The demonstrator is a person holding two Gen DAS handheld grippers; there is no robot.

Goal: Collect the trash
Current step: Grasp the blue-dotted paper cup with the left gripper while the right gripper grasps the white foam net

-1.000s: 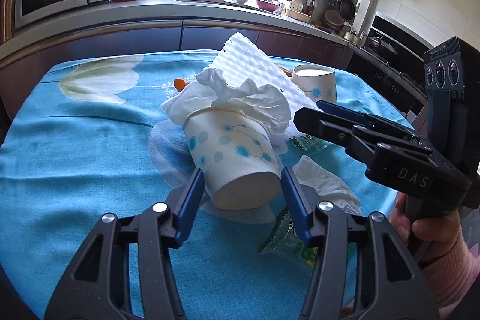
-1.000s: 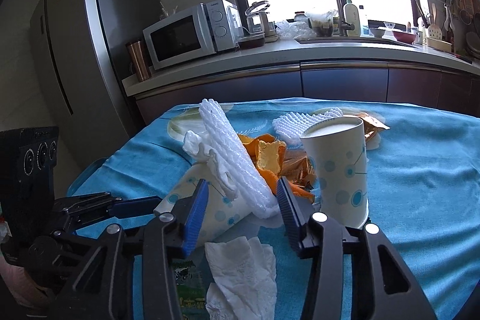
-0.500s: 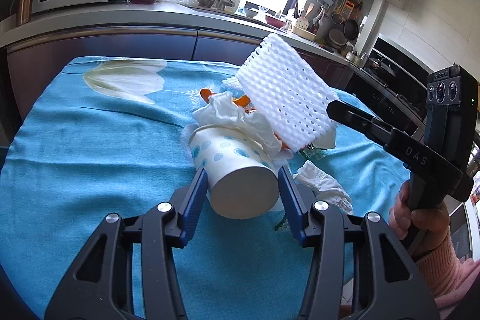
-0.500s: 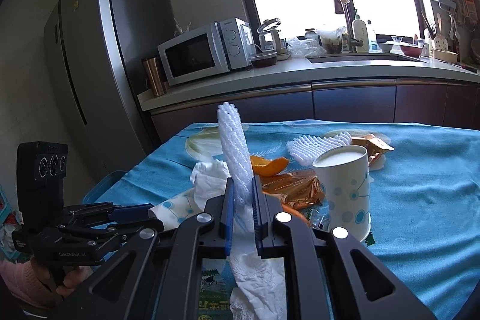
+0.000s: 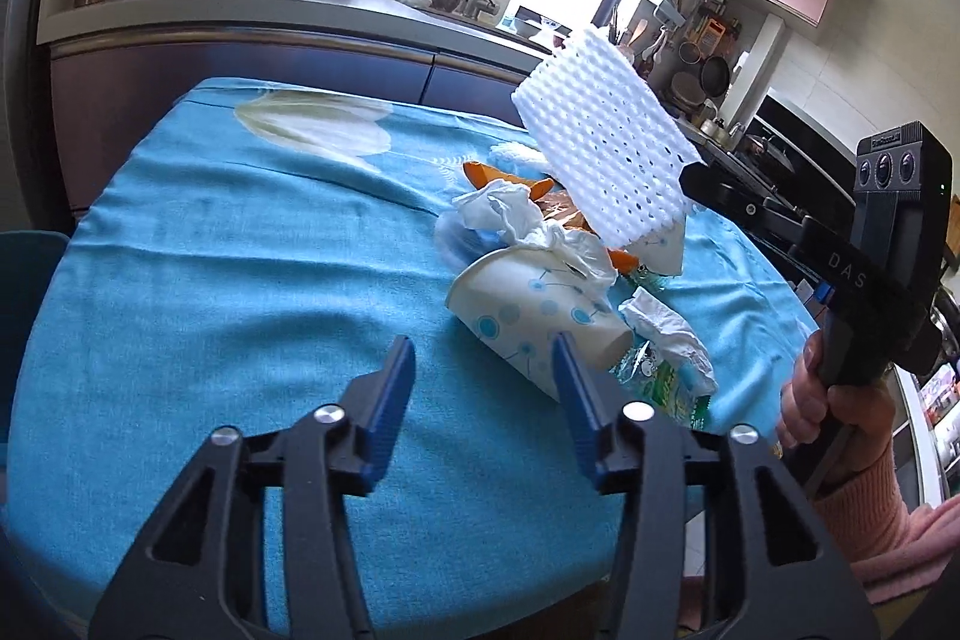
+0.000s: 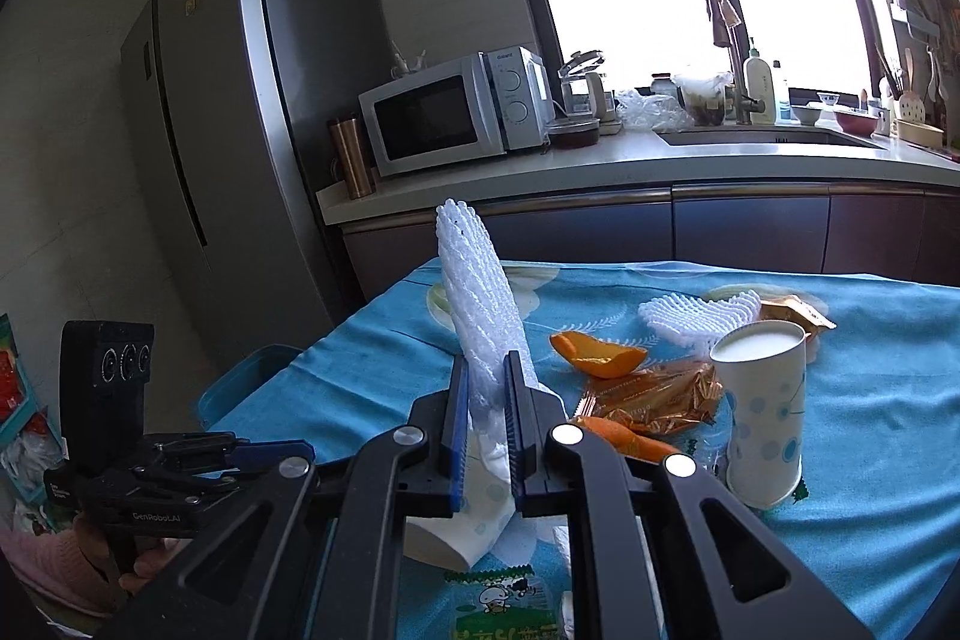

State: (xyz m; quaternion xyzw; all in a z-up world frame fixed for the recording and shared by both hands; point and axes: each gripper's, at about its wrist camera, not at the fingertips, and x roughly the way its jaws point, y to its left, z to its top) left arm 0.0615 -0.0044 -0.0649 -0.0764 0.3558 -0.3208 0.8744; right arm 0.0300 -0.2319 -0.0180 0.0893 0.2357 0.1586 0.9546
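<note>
While the right gripper [image 6: 483, 388] clamps the white foam net [image 6: 480, 304] at frame centre, the left gripper [image 5: 483, 370], jaws just widened, stands empty before the tipped paper cup [image 5: 528, 316], crumpled tissue [image 5: 528, 226] behind.

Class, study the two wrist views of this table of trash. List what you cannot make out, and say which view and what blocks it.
- Tipped paper cup: its inside, left wrist view, hidden by the crumpled tissue at its mouth.
- Green wrapper: cut off by the bottom edge, right wrist view.
- Upright paper cup: contents below the rim, right wrist view, hidden by its wall; in the left wrist view the foam net covers most of it.
</note>
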